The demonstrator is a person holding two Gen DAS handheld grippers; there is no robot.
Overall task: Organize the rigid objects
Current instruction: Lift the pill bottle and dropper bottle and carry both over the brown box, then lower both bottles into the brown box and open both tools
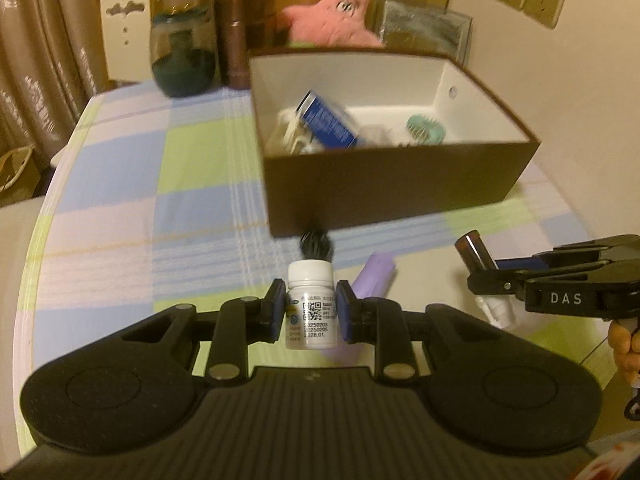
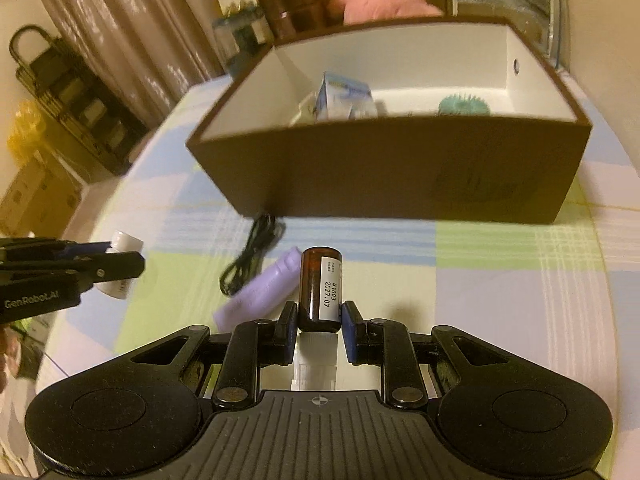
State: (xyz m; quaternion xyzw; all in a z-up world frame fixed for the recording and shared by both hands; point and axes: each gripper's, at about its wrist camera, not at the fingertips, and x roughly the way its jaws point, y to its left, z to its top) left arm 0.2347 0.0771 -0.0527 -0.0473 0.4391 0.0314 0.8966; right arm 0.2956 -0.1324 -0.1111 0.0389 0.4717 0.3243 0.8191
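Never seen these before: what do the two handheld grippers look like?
Both are matte black plastic. Each has a ribbed base, two round side lobes, silver rivets, hinged link arms and blue pads. The left gripper reads "GenRobot.AI" on its side; the right gripper reads "DAS".

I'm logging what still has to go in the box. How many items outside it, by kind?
Bottles, one in each hand-held gripper: 2 (white bottle, brown bottle)
Purple tube: 1
Black cable: 1
Total: 4
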